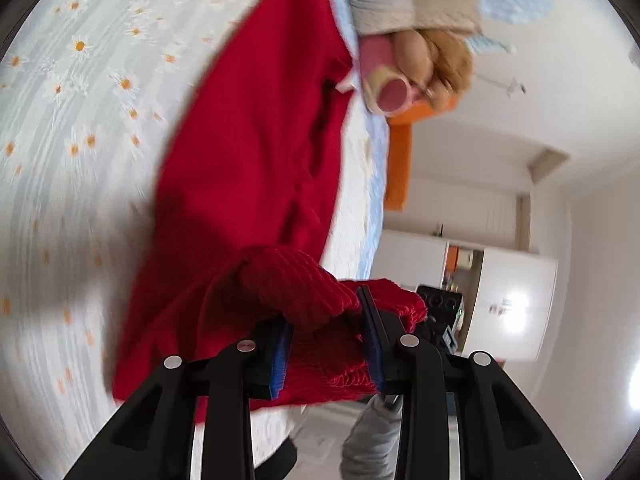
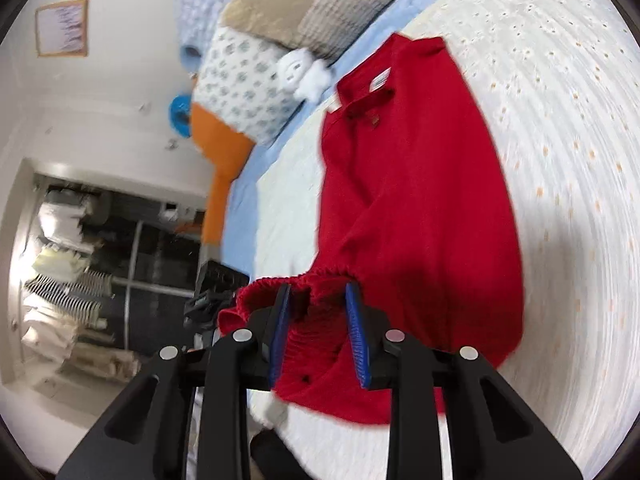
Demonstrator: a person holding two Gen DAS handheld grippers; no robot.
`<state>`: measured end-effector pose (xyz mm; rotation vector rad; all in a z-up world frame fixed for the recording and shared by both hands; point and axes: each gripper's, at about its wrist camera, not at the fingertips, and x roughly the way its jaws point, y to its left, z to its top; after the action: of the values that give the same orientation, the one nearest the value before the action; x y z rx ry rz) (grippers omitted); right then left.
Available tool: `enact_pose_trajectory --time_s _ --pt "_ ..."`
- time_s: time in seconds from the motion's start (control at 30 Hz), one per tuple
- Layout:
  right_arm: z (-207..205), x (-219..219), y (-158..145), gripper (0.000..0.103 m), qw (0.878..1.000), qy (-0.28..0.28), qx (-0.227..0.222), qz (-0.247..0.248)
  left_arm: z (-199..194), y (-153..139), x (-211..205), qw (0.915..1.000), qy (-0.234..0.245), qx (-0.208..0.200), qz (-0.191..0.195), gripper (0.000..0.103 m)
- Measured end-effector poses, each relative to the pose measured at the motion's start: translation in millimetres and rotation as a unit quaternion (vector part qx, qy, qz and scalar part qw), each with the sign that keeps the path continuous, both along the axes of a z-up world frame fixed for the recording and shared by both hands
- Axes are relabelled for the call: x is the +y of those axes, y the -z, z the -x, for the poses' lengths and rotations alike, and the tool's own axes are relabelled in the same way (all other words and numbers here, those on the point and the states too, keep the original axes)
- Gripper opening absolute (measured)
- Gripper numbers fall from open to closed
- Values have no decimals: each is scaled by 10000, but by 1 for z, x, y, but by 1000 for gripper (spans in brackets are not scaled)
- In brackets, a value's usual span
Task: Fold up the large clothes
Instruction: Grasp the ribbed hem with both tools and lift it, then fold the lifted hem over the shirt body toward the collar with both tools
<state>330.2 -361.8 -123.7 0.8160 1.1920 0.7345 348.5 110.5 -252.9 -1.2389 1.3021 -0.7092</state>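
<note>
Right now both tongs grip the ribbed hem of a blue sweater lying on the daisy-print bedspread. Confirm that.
Not quite: the sweater is red, not blue; only the pads on the tongs are blue. Both wrist views show it. The rest holds: the left tongs and right tongs each grip its ribbed hem, and it lies on the daisy-print bedspread.

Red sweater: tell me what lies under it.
The red sweater lies on a white daisy-print bedspread, which shows all round it. Both grippers, left and right, pinch its ribbed hem. Whatever lies beneath the fabric is covered.
</note>
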Motion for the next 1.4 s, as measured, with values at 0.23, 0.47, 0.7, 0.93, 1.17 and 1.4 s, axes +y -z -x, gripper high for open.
enact_pose_trajectory --time_s 0.23,0.47,0.7,0.93,1.17,1.4 --pt "-12 -13 30 91 9974 456 -565 21 -18 61 4 9966 -186 391 702 37" --pt "43 -21 22 90 9772 -1256 -1611 576 7 -35 16 9932 333 -797 -776 100" --pt "69 35 38 71 9080 -2901 -2300 1963 48 -68 3 9561 763 -1321 -2504 100" --pt "31 51 50 68 9273 -2762 -2121 1374 51 -10 -26 9405 889 -1122 -3081 100" --pt "40 60 63 38 9540 -2174 -1705 1164 47 -12 -50 9274 837 -1380 -3376 100" --pt "95 24 17 14 9772 -1295 -1434 879 47 -26 -65 9233 812 -1477 -3451 100"
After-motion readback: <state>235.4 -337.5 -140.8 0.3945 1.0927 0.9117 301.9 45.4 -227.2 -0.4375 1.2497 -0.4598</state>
